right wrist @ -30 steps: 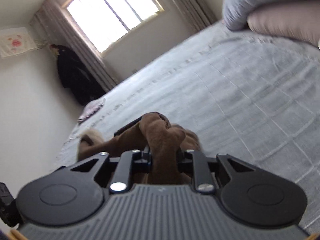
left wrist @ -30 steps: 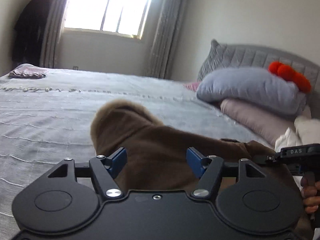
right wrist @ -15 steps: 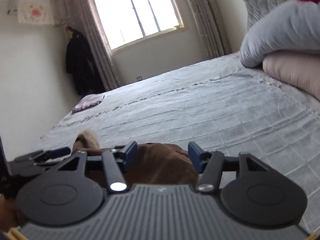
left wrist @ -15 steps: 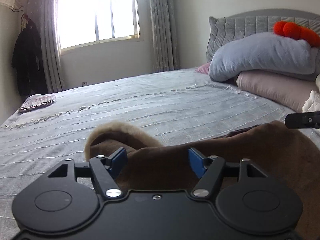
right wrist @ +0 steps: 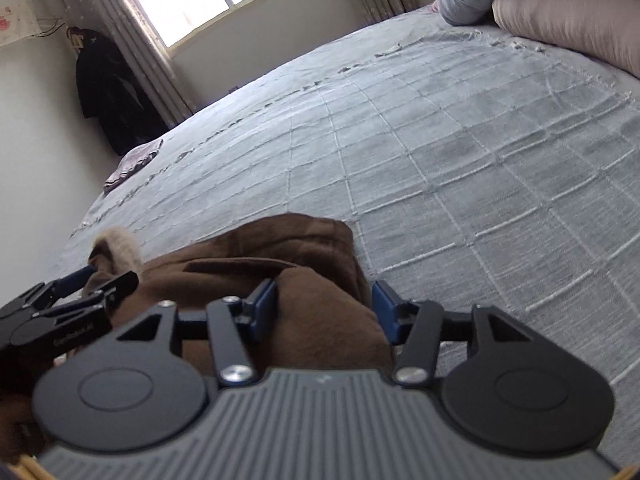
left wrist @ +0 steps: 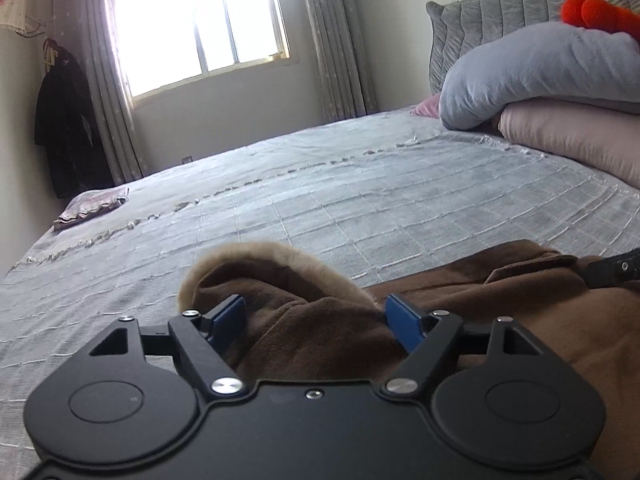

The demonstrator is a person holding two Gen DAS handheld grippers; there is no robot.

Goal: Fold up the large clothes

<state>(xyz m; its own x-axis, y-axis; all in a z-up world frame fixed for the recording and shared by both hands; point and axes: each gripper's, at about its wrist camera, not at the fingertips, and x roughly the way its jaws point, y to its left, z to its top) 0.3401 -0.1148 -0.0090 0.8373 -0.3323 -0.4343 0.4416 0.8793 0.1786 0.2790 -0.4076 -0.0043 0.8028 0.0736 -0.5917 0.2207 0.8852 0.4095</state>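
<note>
1. The left claw (left wrist: pixel 316 320) sits low over the near edge of the bed, its blue fingers (left wrist: pixel 230 318) spread apart; its jaws have just been opening further. A hump of the brown coat (left wrist: pixel 320 336) lies between them, but neither pad presses on it, so the grasp is released.
2. The right claw (right wrist: pixel 324 306) is also released: its jaws have just been opening. A rounded fold of the brown coat (right wrist: pixel 320 312) lies between the blue fingers (right wrist: pixel 266 306), which stand at its sides without squeezing.
3. In the right wrist view the left claw (right wrist: pixel 100 280) shows just to the left of the right one, over the same garment.
4. The coat is bunched on the bed just ahead of both claws. Its pale fur trim (left wrist: pixel 280 256) arches up directly beyond the left claw.
5. Past the coat the grey bedspread (left wrist: pixel 360 200), crossed by raised white lines, stretches away from the claws.
6. Far ahead to the left a small folded cloth (left wrist: pixel 92 208) lies at the bed's far corner.
7. Far ahead to the right a grey pillow (left wrist: pixel 532 76) rests on a pink pillow (left wrist: pixel 572 140), with an orange plush (left wrist: pixel 596 12) on top, against the padded headboard (left wrist: pixel 500 16).
8. Beyond the bed stand a bright window (left wrist: pixel 200 24), grey curtains (left wrist: pixel 336 40) and a dark garment (left wrist: pixel 64 120) hanging on the wall.
</note>
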